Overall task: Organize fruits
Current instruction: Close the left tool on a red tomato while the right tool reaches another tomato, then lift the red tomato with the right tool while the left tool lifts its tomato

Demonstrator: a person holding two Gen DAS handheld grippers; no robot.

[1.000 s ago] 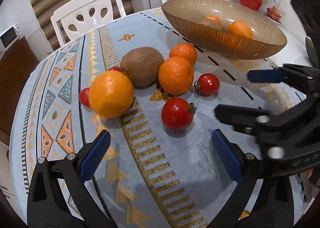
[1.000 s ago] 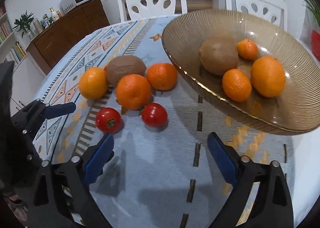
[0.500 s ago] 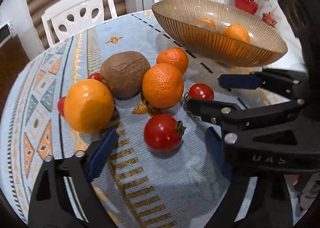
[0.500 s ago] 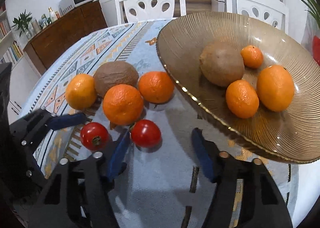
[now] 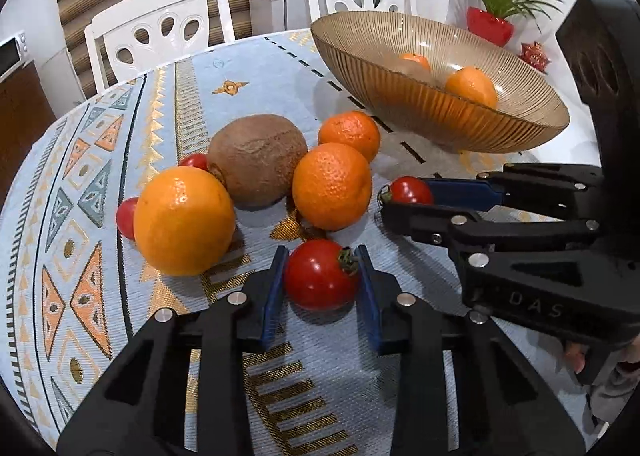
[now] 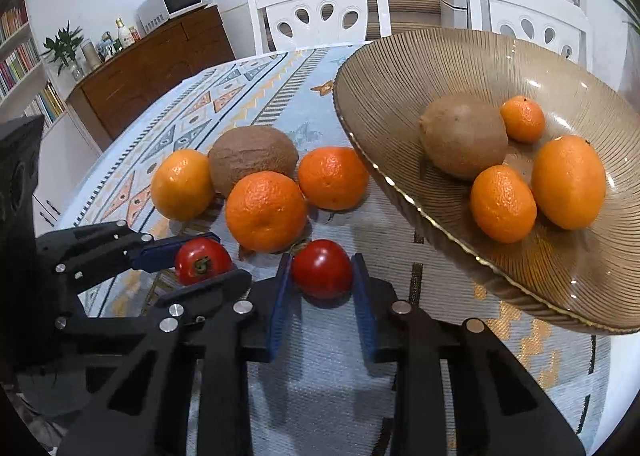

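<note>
Red cherry tomatoes sit clamped between blue pads on a patterned tablecloth point(image 5: 168, 104): the left gripper point(image 5: 322, 276) pinches one tomato point(image 5: 320, 274) at lower centre of its view, while the right gripper point(image 6: 322, 276) closes on a second tomato point(image 6: 322, 268) at lower centre of its own. Two more tomatoes point(image 5: 194, 161) peep out at centre left behind a smooth orange point(image 5: 184, 220). One kiwi point(image 5: 258, 158) and two mandarins point(image 5: 332, 186) crowd just beyond. At upper right, an amber ribbed glass bowl point(image 6: 400, 68) holds one kiwi, two mandarins and one orange. Two white chairs point(image 6: 320, 8) stand behind the table.
</note>
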